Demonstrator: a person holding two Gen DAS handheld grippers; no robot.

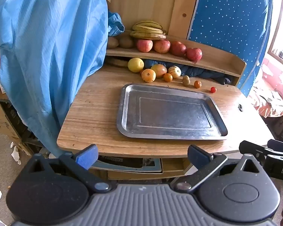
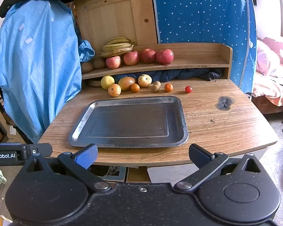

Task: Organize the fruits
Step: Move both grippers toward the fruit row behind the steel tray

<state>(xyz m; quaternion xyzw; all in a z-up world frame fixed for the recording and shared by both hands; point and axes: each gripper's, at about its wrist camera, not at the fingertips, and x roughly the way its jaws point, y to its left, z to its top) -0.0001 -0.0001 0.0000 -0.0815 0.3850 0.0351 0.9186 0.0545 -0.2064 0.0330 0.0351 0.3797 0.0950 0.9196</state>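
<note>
Both sets of fingers spread wide, gripping nothing: left gripper [image 1: 140,155] and right gripper [image 2: 141,155] side by side at the near edge of a wood-grain worktop [image 2: 217,131]. Straight ahead of both, a shallow metal tray [image 2: 81,124], dull grey, rounded corners, bare inside, long axis running across the view. Past the tray's far rim, well apart from either set of fingers, a loose row of small round fruit: yellow lemon [image 2: 107,82], orange [image 2: 114,89], glossy red cherry tomato [image 2: 188,89] furthest right, likely nearer the right fingers. Above, on a wooden shelf [image 2: 198,60], four red apples [image 2: 148,56] and a curved bunch of bananas [image 2: 118,46]. Left of everything, hanging blue cloth [image 1: 47,47].
</note>
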